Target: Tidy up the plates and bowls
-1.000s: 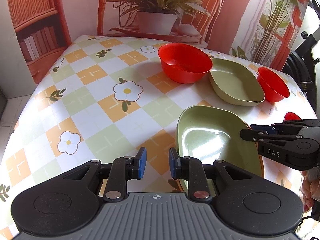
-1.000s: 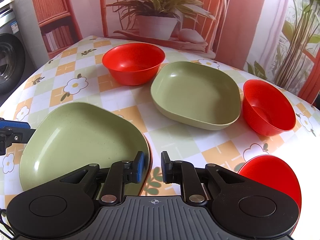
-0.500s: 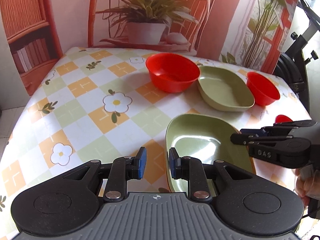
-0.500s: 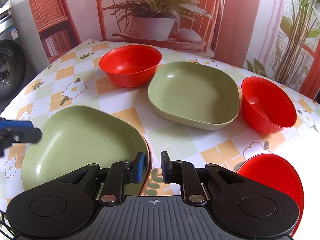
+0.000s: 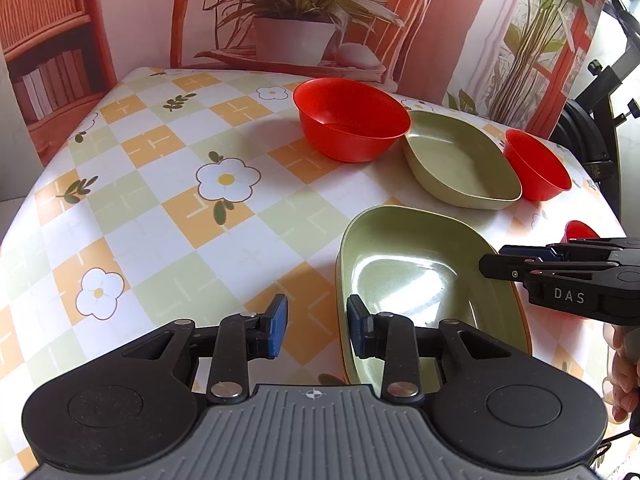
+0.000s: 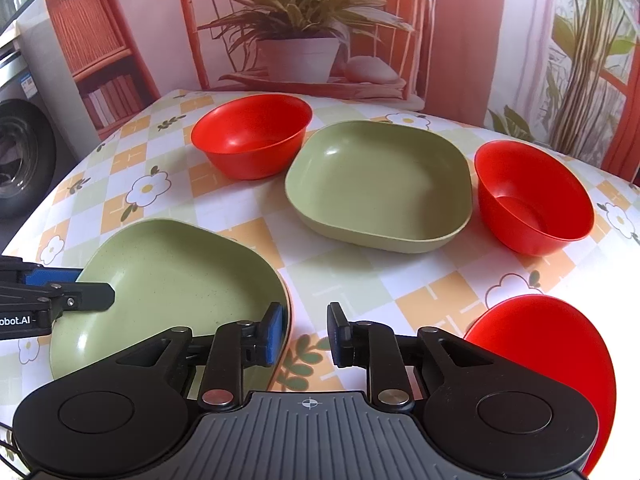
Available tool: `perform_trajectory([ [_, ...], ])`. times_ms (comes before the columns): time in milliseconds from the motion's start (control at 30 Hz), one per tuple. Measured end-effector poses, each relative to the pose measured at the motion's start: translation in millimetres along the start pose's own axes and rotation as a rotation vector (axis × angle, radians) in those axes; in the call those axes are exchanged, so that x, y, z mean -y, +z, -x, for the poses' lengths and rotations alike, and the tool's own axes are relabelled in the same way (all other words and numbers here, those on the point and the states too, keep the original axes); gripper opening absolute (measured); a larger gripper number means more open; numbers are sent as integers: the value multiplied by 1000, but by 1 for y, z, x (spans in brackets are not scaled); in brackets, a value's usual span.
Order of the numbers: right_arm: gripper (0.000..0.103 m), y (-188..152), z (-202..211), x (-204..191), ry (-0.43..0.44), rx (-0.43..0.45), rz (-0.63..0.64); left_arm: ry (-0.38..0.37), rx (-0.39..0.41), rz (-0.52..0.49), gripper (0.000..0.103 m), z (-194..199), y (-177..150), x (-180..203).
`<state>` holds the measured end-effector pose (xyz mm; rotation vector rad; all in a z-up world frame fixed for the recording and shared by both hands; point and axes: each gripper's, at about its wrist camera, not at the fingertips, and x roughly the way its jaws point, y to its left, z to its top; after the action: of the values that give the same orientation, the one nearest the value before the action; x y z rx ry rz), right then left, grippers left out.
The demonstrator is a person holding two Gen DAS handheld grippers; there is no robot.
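Two hand-held grippers over a floral checked table (image 6: 360, 280) set with green plates and red bowls.

Left gripper (image 5: 312, 324) open, empty, near plate (image 5: 420, 276) just to its right. Right gripper (image 6: 304, 332) open, empty: that plate at its left finger, far plate (image 6: 380, 184) ahead between two bowls (image 6: 252, 136) (image 6: 532, 200), third bowl (image 6: 540, 344) right. Writing: "DAS", "obot.AI".

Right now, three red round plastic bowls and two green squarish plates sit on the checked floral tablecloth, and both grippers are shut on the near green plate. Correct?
Not quite. In both wrist views the left gripper and right gripper are open, gripping nothing; the near green plate lies free.
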<state>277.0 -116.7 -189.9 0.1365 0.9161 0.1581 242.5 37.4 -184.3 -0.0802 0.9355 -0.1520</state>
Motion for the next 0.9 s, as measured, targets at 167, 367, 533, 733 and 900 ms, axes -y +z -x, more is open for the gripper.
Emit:
perform_trajectory([
  [167,21,-1,0,1,7,1,-18,1,-6,-2,36,-1,2,2],
  [367,20,5,15,9,46,43,-61,11,23,-33,35,11,13,9],
  [533,20,20,29,25,22,100,-81,-9,70,-55,35,19,41,18],
  [733,20,37,24,61,-53,130,-150,-92,24,-47,35,-4,75,30],
  [900,20,43,3,91,-84,91,-253,-103,-46,-64,35,-44,94,46],
])
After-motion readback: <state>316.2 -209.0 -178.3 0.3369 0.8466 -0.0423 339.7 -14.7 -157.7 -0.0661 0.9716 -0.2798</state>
